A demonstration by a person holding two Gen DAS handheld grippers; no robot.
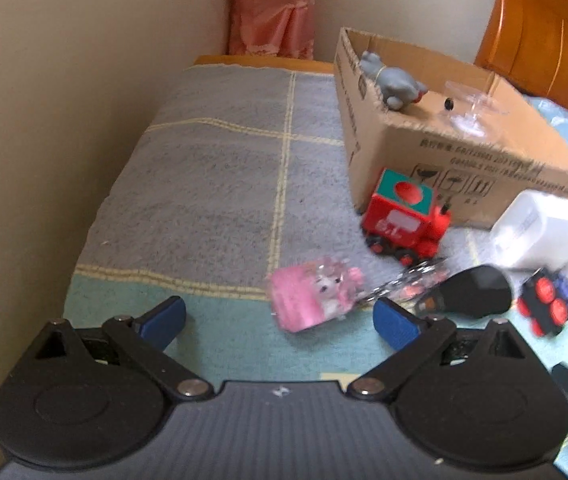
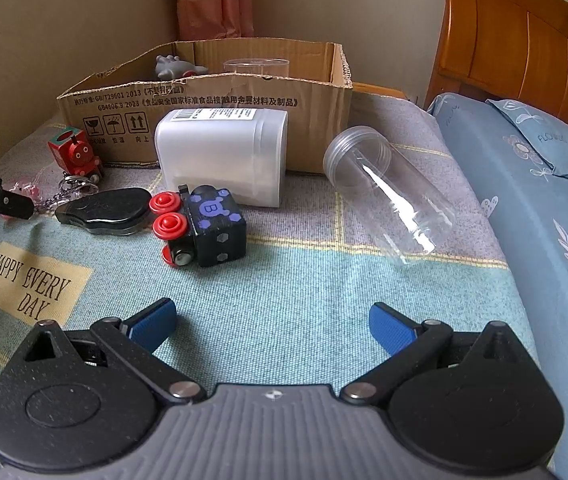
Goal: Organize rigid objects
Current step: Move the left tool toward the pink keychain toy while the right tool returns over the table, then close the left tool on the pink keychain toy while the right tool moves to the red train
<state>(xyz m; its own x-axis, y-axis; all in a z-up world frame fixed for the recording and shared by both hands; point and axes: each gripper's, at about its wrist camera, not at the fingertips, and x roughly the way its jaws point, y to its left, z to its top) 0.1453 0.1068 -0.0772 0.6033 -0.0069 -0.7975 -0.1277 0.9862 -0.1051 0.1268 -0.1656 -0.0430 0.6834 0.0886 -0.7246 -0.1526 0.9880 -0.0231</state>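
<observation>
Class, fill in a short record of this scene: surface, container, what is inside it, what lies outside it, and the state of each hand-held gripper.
surface: blanket
container: cardboard box, open top
inside: grey toy, clear cup
outside: red train, white container, clear jar on its side, black toy car, black mouse
left hand-held gripper: open, empty
right hand-held gripper: open, empty
</observation>
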